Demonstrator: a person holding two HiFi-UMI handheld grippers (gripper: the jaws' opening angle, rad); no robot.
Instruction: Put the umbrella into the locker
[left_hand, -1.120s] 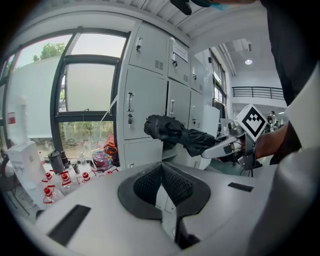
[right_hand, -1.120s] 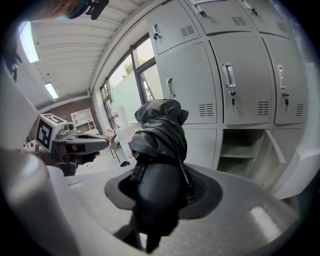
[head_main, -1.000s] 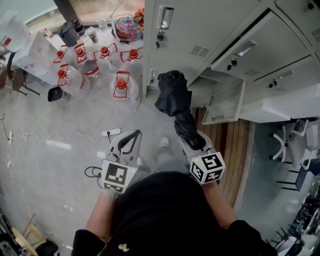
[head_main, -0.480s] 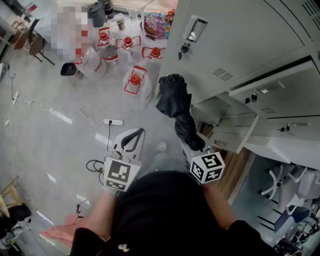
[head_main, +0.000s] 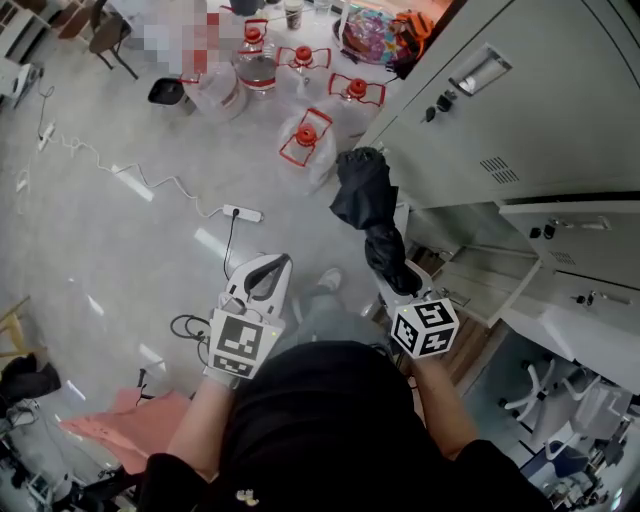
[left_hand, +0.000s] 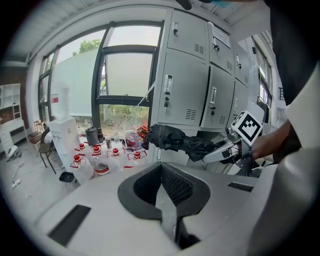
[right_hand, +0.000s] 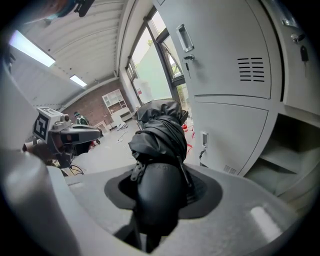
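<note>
Since a second ago my right gripper (head_main: 403, 283) has dropped and swung. The folded black umbrella (head_main: 368, 205) clamped in its jaws is now just beside a closed locker (head_main: 520, 90) door, still outside the open compartment (right_hand: 287, 150). My left gripper (head_main: 262, 278) has its jaws together, holding nothing. Red-capped jugs (head_main: 305, 140) stand on the floor.

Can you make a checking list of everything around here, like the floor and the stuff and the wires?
Surface: bare grey floor.
Job's things: folded black umbrella; grey lockers, one compartment open.
Clutter: water jugs with red handles; pink sheet.
Grippers: right hand-held gripper shut on the umbrella; left hand-held gripper shut, empty.
Cables: white power strip with cord; black cable coil.
Surroundings: big window.
</note>
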